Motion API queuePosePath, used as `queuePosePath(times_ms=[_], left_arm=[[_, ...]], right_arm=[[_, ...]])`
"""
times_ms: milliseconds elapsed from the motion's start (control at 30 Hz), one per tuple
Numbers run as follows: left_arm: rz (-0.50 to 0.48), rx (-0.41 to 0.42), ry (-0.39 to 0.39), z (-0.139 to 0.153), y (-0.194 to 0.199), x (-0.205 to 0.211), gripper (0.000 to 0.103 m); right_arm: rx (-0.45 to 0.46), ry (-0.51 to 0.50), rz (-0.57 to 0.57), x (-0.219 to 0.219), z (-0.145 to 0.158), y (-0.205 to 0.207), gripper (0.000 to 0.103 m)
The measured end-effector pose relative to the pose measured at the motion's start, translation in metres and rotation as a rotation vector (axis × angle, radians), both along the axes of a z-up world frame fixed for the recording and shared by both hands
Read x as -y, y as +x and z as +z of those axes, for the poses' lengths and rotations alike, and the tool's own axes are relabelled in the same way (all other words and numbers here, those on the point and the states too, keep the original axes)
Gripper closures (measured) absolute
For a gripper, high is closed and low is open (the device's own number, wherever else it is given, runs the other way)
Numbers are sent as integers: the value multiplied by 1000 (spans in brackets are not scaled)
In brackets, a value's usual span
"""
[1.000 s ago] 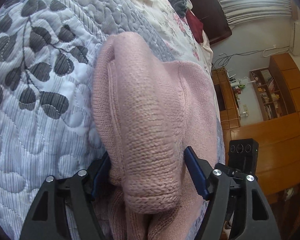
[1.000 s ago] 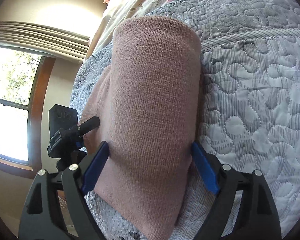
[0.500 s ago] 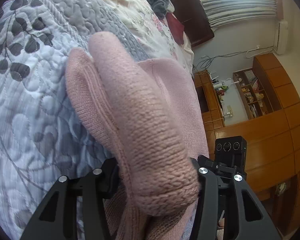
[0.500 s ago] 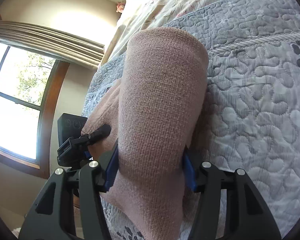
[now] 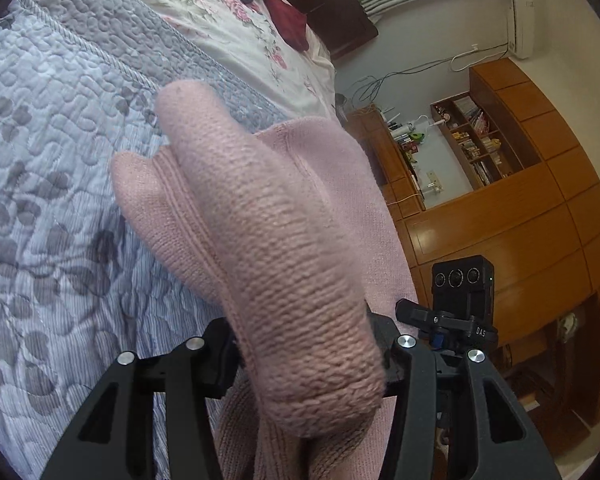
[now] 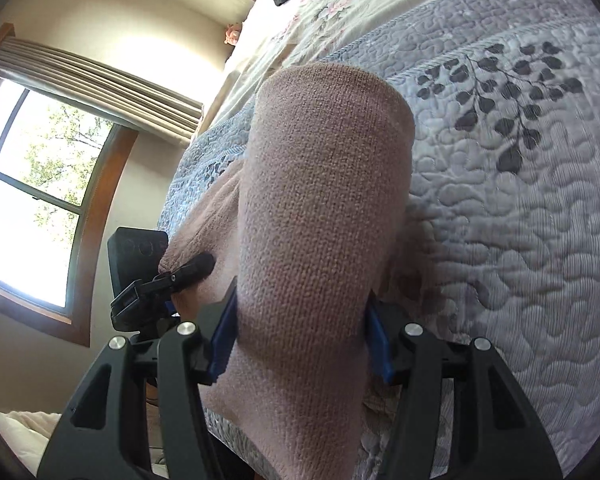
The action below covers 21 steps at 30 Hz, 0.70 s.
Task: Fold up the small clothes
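- Left wrist view: the left gripper point(image 5: 308, 360) is pinched nearly closed on a thick fold of the pink knit garment point(image 5: 260, 220). The fabric rises from between the black fingers point(image 5: 216, 356) towards 11 o'clock, above a grey-blue quilted bedspread point(image 5: 60, 160) that fills the 9 o'clock side. At 3 o'clock stand wooden cabinets point(image 5: 520, 220), and the other gripper's camera block point(image 5: 462, 284) sits at 4 o'clock.
- Right wrist view: the right gripper point(image 6: 300, 340) is clamped partway closed on the same pink knit garment point(image 6: 320, 200), its blue pads point(image 6: 224, 336) pressing both sides of a broad fold. The garment stretches towards 12 o'clock over the bedspread point(image 6: 520, 240). A window point(image 6: 32, 200) shows at 9 o'clock.
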<state>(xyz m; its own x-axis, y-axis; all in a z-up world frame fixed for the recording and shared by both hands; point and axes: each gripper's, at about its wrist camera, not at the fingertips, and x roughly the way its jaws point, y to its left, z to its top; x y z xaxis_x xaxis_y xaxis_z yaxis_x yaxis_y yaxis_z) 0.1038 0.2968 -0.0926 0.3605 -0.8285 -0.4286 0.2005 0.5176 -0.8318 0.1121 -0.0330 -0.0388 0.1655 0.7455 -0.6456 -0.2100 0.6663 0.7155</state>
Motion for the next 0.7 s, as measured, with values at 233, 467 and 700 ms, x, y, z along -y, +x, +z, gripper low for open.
queuePosePath(times_ms=[233, 467, 700], left_arm=[[22, -65, 94, -52, -21, -3, 49], [72, -117, 147, -48, -32, -7, 39], [139, -26, 276, -5, -86, -27, 39]], right_arm=[[-35, -42, -38, 6, -52, -21, 42], [-43, -79, -59, 3, -47, -27, 33], [-45, -65, -61, 25, -32, -70, 32]])
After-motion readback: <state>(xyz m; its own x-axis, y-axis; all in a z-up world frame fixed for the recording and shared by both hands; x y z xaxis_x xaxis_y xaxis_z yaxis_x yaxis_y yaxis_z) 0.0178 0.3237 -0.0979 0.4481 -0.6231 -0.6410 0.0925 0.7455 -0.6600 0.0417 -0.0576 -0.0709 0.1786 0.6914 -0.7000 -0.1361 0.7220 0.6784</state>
